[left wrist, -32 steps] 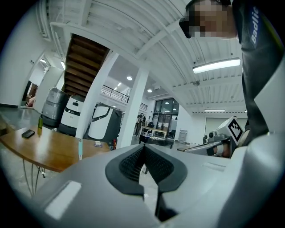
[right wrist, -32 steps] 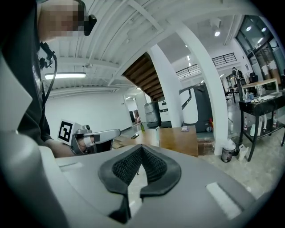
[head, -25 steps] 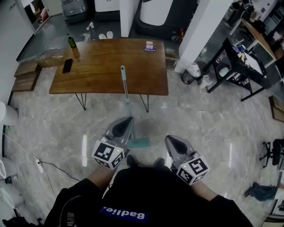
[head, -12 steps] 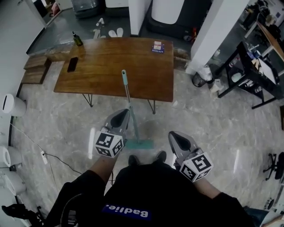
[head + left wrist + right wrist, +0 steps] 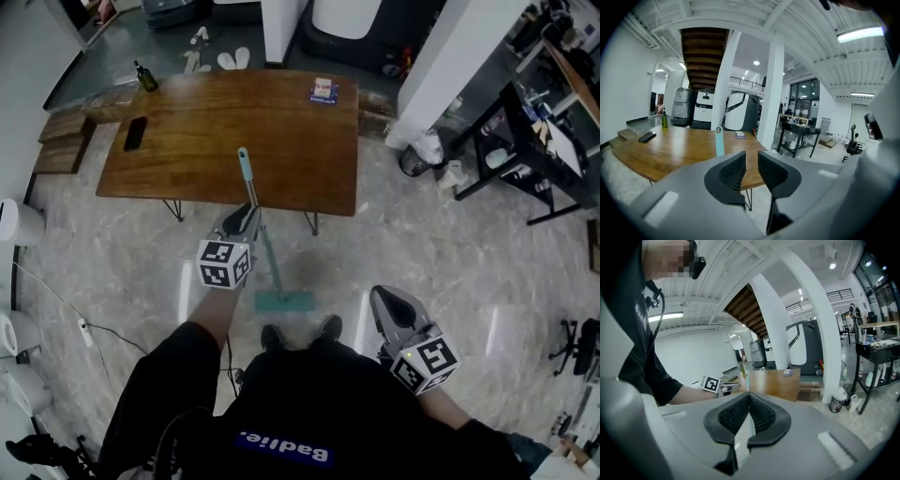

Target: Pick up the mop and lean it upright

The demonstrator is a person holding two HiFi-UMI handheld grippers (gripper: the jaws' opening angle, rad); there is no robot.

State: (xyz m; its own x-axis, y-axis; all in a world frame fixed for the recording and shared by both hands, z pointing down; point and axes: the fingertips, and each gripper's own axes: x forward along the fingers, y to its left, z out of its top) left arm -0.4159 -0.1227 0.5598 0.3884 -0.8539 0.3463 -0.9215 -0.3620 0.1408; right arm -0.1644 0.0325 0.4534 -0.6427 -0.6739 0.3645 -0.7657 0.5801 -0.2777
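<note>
The mop stands tilted, its teal head [image 5: 284, 302] on the floor by the person's feet and its thin handle [image 5: 265, 253] leaning on the front edge of the wooden table [image 5: 187, 141]. The teal grip [image 5: 245, 167] rises over the tabletop. My left gripper [image 5: 242, 217] hovers just left of the handle near the table edge. Its jaws have just been opening and nothing is between them. In the left gripper view the grip [image 5: 719, 140] shows left of the left gripper [image 5: 751, 171]. My right gripper [image 5: 386, 298] hangs low at the right, apart from the mop. The right gripper [image 5: 749, 398] is shut on nothing.
On the table are a green bottle [image 5: 145, 77], a black phone [image 5: 134, 134] and a small box [image 5: 322, 92]. A white pillar [image 5: 450, 66] and a black rack [image 5: 525, 141] stand to the right. A cable [image 5: 94, 342] runs over the floor at the left.
My left gripper has gone forward along the mop handle toward the table edge. The right gripper has drifted a little to the right. The mop keeps leaning on the table.
</note>
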